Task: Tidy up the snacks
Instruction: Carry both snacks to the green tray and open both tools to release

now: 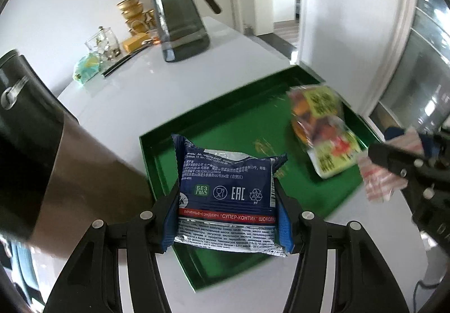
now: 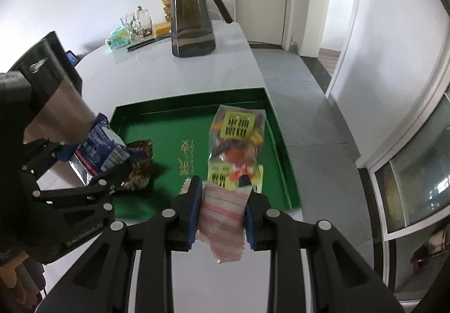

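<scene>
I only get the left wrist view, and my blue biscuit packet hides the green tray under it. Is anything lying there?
Observer: Yes. A crinkled brown foil wrapper lies on the green tray, just beyond the blue biscuit packet.
Operator: The right gripper is blurred here. Is its grip sound?
Observer: The right gripper has both blue pads pressed on a pink-striped white sachet, which sits squarely between them.

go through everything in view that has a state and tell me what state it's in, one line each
left gripper: shut on the blue cookie pack, held above the tray
right gripper: shut on the pink striped packet
green tray: flat on the counter, partly filled
clear candy bag: lying in the tray, right side
brown wrapper: lying in the tray, left side
dark pitcher: upright, lid on
</scene>
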Demonstrator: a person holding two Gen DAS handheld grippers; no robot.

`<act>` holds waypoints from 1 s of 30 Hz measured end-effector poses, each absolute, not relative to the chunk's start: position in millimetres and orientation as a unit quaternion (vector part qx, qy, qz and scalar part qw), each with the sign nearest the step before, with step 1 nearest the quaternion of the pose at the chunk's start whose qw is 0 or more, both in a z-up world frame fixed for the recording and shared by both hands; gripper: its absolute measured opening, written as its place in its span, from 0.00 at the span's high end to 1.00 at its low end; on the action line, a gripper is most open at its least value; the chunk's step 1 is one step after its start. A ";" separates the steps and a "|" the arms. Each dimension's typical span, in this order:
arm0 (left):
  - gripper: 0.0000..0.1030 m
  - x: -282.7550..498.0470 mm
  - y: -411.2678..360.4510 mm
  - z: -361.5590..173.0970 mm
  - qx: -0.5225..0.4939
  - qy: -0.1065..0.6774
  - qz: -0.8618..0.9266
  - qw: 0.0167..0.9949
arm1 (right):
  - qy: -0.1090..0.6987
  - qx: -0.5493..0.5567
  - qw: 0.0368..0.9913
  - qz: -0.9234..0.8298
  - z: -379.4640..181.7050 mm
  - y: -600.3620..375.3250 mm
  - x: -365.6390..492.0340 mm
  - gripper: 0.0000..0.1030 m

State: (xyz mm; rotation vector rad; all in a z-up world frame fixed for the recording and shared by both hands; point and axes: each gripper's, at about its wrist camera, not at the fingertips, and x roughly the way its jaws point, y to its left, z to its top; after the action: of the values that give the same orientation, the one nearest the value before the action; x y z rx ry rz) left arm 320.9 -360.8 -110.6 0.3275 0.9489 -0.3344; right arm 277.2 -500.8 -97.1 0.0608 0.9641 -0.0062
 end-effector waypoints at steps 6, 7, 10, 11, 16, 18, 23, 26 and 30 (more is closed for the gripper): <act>0.50 353.6 -370.4 -127.8 0.178 0.461 -0.137 0.858 | 0.485 0.037 0.874 0.006 -122.8 -507.4 312.4 1.00; 0.50 355.7 -371.6 -129.8 0.179 0.462 -0.136 0.858 | 0.489 0.035 0.871 0.008 -127.1 -507.0 316.6 1.00; 0.50 365.3 -374.5 -135.8 0.177 0.467 -0.136 0.855 | 0.492 0.027 0.870 0.009 -132.6 -505.0 321.9 1.00; 0.50 367.3 -376.1 -137.7 0.180 0.470 -0.137 0.853 | 0.493 0.026 0.870 0.011 -133.9 -504.0 322.9 1.00; 0.49 369.5 -381.3 -146.4 0.196 0.469 -0.133 0.851 | 0.492 0.019 0.870 0.014 -137.9 -499.6 323.7 1.00; 0.48 367.6 -382.3 -146.9 0.197 0.466 -0.127 0.853 | 0.489 0.014 0.872 0.015 -137.0 -497.5 321.5 1.00; 0.19 367.3 -384.0 -145.9 0.204 0.456 -0.127 0.857 | 0.488 0.016 0.873 0.013 -133.0 -499.4 315.8 0.99; 0.02 365.8 -382.6 -138.0 0.196 0.444 -0.128 0.865 | 0.482 0.016 0.876 0.004 -127.2 -503.3 312.0 0.47; 0.01 366.2 -379.9 -131.5 0.185 0.439 -0.131 0.869 | 0.476 0.010 0.879 -0.003 -121.0 -506.6 308.8 0.25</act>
State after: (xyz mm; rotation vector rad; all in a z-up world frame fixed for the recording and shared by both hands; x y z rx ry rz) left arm 366.2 -379.9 -131.5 0.3864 0.9192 -0.2731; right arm 308.8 -506.6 -121.0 0.0209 0.9928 -0.0059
